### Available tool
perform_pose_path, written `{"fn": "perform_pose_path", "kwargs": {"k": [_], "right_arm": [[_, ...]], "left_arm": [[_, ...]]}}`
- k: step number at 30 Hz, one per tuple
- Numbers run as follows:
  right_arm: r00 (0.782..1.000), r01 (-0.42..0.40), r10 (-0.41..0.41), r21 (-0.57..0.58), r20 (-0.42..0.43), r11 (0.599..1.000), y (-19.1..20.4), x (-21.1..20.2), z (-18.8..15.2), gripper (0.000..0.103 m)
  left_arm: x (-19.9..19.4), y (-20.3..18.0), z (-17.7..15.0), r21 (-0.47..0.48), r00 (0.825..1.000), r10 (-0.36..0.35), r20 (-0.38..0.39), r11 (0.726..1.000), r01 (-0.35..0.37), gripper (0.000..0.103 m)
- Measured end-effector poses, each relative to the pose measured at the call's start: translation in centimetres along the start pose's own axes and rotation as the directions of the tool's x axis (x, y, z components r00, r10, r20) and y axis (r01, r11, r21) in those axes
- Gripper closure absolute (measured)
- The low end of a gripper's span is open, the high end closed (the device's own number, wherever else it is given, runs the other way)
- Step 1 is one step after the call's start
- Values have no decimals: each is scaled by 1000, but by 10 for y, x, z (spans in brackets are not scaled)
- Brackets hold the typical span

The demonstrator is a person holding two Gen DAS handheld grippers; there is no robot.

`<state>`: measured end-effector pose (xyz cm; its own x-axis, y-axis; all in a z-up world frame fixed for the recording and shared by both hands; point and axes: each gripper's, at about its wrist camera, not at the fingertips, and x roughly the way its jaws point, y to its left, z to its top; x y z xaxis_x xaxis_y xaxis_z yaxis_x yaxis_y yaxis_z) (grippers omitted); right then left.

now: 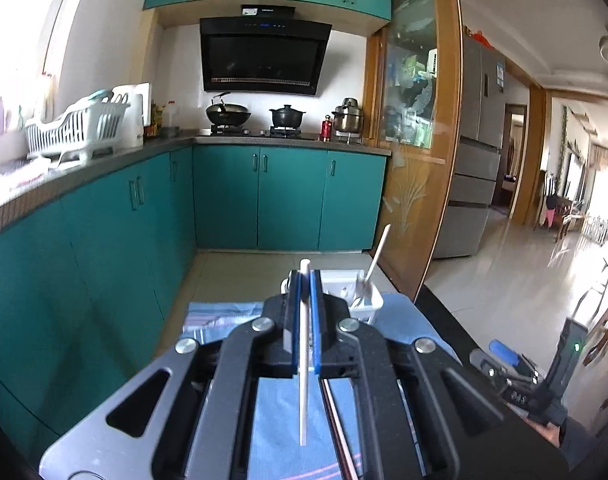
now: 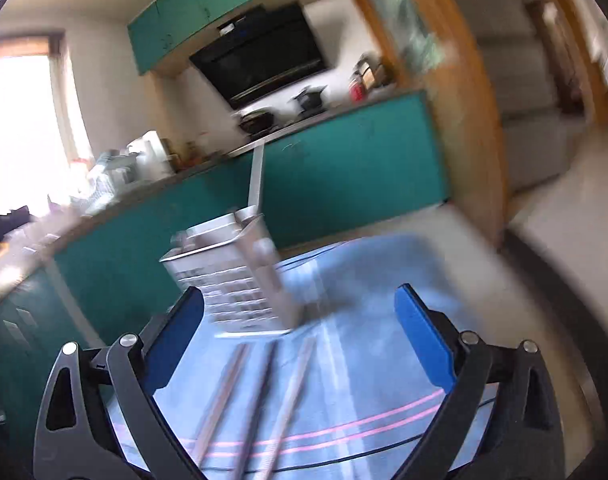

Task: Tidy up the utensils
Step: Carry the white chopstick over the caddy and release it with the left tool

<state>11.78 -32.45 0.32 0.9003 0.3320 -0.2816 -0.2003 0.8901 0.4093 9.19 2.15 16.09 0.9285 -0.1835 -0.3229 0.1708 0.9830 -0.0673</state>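
Right gripper [image 2: 300, 344] agape above chopsticks [image 2: 260, 392]; caddy [image 2: 228, 276] beyond

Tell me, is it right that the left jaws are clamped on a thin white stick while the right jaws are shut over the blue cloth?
Not quite. The right gripper stands wide open, empty, as the right wrist view shows. The left gripper is indeed clamped on the thin white stick, above the blue cloth.

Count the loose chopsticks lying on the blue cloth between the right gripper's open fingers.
3, lying side by side in front of the white slotted utensil holder: left, middle, right. Blur may hide others.
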Motion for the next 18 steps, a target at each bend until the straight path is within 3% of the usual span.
{"fn": "perform_pose_path", "kwargs": {"k": [4, 10, 14, 18], "right_arm": [[1000, 15, -15, -20, 5, 1000, -4, -1, 2, 9], [998, 11, -9, 34, -66, 999, -20, 13, 5, 9], [997, 7, -4, 34, -75, 999, -24, 11, 5, 9], [997, 1, 3, 45, -82, 999, -27, 10, 5, 9]], "left_arm": [[5, -20, 43, 42, 999, 13, 34, 999, -14, 99], [37, -36, 110, 46, 997, 26, 75, 999, -29, 99], [73, -37, 128, 18, 997, 23, 70, 1000, -24, 99], [115, -35, 120, 15, 998, 43, 40, 999, -43, 99]]}}
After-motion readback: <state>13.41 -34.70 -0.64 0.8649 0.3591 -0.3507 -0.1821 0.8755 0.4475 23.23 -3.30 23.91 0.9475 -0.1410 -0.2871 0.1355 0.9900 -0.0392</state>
